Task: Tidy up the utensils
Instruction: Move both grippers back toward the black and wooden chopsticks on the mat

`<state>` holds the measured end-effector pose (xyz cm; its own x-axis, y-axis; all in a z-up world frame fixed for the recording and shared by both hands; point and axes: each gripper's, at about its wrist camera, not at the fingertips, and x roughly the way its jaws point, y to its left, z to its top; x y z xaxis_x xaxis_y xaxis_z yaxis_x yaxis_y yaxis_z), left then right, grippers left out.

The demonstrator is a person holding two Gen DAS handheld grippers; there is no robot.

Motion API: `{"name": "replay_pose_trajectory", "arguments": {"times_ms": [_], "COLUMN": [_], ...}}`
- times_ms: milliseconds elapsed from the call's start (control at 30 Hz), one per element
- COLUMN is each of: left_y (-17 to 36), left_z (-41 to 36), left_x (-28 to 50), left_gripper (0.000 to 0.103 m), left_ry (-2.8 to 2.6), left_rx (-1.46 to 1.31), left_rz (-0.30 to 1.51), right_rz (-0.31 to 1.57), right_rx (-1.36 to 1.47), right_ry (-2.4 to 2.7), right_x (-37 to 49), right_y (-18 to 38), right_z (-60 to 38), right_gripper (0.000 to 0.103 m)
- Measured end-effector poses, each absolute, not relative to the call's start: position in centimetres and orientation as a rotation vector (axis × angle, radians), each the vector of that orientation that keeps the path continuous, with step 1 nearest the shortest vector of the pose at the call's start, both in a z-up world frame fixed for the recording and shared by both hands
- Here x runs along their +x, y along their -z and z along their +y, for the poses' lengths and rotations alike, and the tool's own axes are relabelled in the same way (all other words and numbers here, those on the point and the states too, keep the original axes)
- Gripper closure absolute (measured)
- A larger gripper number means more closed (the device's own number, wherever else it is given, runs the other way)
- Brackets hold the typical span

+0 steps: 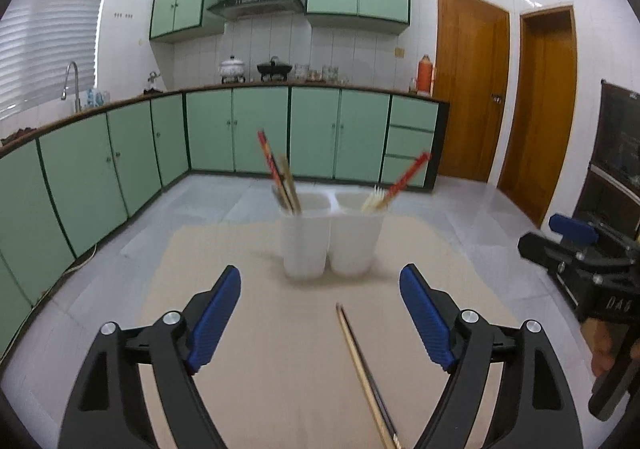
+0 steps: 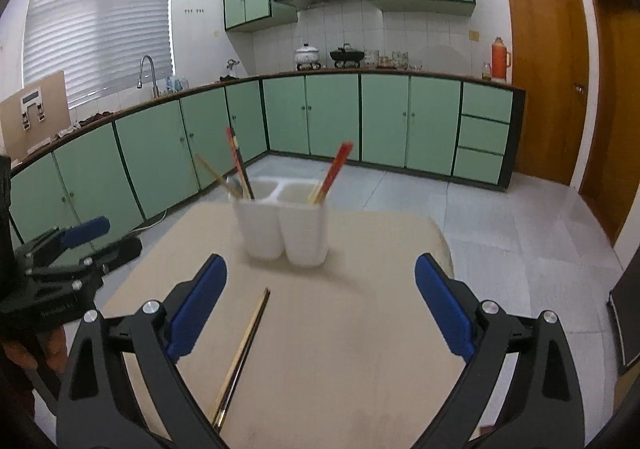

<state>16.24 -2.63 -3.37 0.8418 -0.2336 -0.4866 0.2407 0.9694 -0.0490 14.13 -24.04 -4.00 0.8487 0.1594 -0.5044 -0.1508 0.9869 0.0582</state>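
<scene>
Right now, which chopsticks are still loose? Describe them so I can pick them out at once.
Start at the beige table, where a white two-compartment holder stands toward the far end. The loose pair of chopsticks lies flat on the tabletop nearer the grippers, apart from the holder. Unlike the red and wooden utensils standing in the compartments, this pair lies flat, pale wood with dark ends.

Soft daylight, slight blur, fisheye warping

A white twin-cup holder (image 2: 286, 233) stands on the beige table (image 2: 340, 349); red chopsticks (image 2: 335, 169) lean toward one o'clock. Tan-and-black chopsticks (image 2: 240, 361) (lying flat) at six. Blue pads (image 2: 196, 313), mint cabinets (image 2: 332, 117).
</scene>
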Motion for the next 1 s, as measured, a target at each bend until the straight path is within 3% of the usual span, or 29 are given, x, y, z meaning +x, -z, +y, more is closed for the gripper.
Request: {"name": "replay_pose_trajectory", "arguments": {"times_ms": [800, 1000], "left_y": [13.9, 14.9], "left_z": [-0.2, 0.4], "left_x": [10.4, 9.9], "left_gripper": [0.022, 0.022], "left_ry": [0.197, 0.182], "left_rx": [0.081, 0.072], "left_rz": [0.752, 0.781], "right_rz": [0.811, 0.883], "right_rx": [0.028, -0.040], "right_ry": [-0.210, -0.237], "right_x": [9.2, 8.3], "right_y": [15.7, 17.6], "right_z": [-19.7, -17.7], "right_gripper": [0.011, 0.024]}}
